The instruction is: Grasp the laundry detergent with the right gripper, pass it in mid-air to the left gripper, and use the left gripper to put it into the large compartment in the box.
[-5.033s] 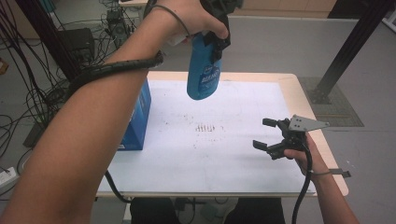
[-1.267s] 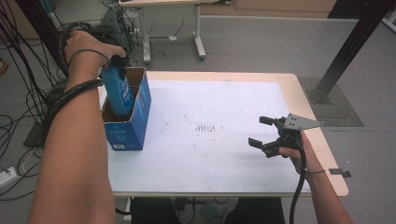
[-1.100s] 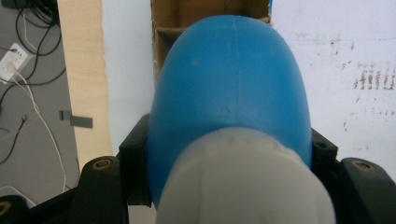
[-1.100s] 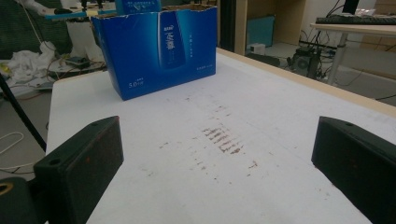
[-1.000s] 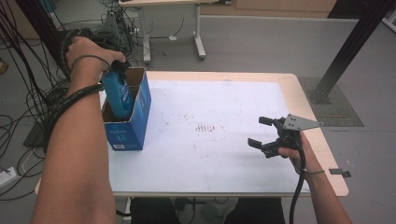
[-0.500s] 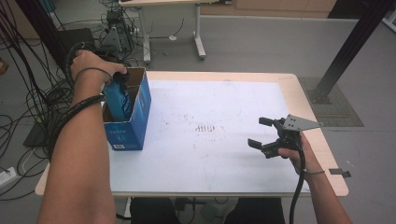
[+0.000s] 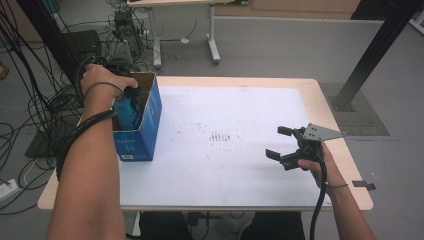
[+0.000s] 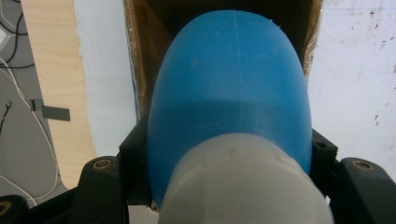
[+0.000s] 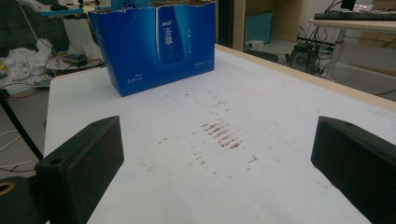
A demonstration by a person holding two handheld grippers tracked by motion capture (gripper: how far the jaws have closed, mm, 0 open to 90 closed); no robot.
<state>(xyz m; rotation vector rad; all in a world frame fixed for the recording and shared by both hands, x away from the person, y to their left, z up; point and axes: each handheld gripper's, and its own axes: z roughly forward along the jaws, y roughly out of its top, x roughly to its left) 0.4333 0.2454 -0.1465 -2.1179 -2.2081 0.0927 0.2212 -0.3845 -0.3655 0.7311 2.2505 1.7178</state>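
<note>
blue bottle (image 8: 229,93) with pale cap, clamped at its shoulders by left gripper (image 8: 229,154), lowered neck-up into open blue carton (image 7: 142,117) at far left of table (image 7: 250,190); bottle body mostly inside cardboard walls, seen as blue patch under left hand (image 7: 102,80) in high view. carton upright on white mat, printed face turned toward right gripper view. right gripper (image 7: 281,143) held above near right part of mat, jaws spread wide, nothing between them, well apart from carton. reddish-brown smudges (image 7: 220,136) at mat centre, between carton and right gripper.
</note>
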